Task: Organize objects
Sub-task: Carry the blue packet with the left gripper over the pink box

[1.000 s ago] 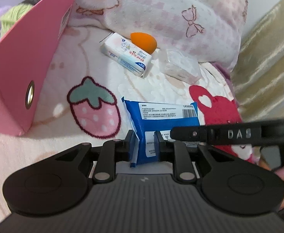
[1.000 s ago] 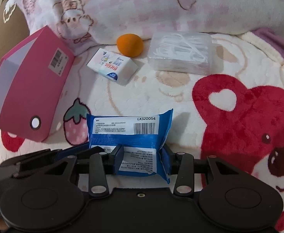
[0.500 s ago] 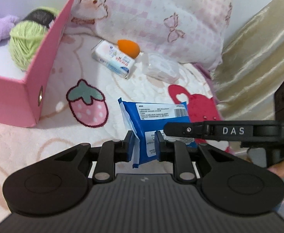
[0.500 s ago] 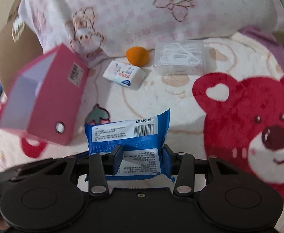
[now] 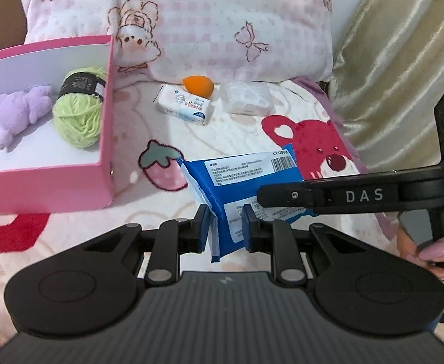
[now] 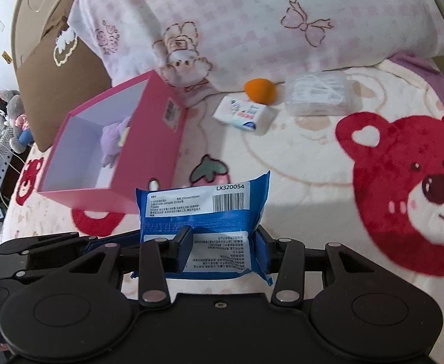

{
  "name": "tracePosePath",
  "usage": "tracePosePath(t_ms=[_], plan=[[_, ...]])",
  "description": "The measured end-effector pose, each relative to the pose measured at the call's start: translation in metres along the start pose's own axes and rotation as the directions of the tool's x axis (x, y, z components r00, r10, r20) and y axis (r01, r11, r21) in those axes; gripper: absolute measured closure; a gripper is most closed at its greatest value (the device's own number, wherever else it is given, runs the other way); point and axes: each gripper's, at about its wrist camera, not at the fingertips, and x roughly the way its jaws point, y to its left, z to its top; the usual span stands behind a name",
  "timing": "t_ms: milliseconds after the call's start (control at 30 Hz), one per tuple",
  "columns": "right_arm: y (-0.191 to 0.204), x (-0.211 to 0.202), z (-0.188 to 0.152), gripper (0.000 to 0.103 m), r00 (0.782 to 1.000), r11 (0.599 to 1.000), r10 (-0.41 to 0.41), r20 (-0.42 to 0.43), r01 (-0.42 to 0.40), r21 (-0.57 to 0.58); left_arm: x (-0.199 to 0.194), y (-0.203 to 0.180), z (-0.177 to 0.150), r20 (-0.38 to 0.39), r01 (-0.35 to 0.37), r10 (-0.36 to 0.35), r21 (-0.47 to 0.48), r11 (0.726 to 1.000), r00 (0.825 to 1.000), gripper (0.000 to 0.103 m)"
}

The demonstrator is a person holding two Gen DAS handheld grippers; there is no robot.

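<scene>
A blue wipes pack (image 5: pixel 246 179) (image 6: pixel 203 212) is held in the air above the bed by both grippers. My left gripper (image 5: pixel 224 227) is shut on its left end. My right gripper (image 6: pixel 225 245) is shut across its near edge; its arm (image 5: pixel 343 195) crosses the left wrist view. An open pink box (image 5: pixel 105 115) (image 6: pixel 155 139) sits to the left on the blanket, holding a green yarn ball (image 5: pixel 79 115) and a purple plush (image 5: pixel 21 109) (image 6: pixel 114 142).
A white tissue pack (image 5: pixel 187 106) (image 6: pixel 244 115), an orange sponge (image 5: pixel 197 85) (image 6: pixel 260 90) and a clear plastic box (image 5: pixel 247 97) (image 6: pixel 319 94) lie at the foot of a pink pillow (image 5: pixel 222 24). A gold curtain (image 5: pixel 398 60) hangs on the right.
Both grippers have lifted the blue pack higher off the blanket. The views have pulled back, so the inside of the pink box now shows.
</scene>
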Motion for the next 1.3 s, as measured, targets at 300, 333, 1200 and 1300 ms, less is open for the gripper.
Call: tracePosePath(t_ms=[300, 333, 1200, 1300], plan=[[0.028, -0.026, -0.006, 0.053, 0.996, 0.998, 0.067, -0.053, -0.065, 0.022, -0.054, 0.014, -0.001, -0.024, 0.084, -0.085, -0.055, 0.995, 0.996, 0.083], [0.034, -0.028, -0.007, 0.053, 0.996, 0.998, 0.067, -0.06, -0.066, 0.015, -0.058, 0.015, -0.002, -0.022, 0.078, -0.079, -0.054, 0.996, 0.997, 0.083], [0.164, -0.041, -0.006, 0.047, 0.988, 0.969, 0.152, -0.012, -0.151, -0.198, -0.165, 0.081, -0.005, 0.149, -0.047, 0.067, -0.132, 0.99, 0.987, 0.079], [0.182, -0.036, 0.006, 0.047, 0.986, 0.962, 0.168, 0.017, -0.16, -0.222, -0.177, 0.099, 0.007, 0.185, -0.051, 0.085, -0.182, 0.982, 0.979, 0.079]])
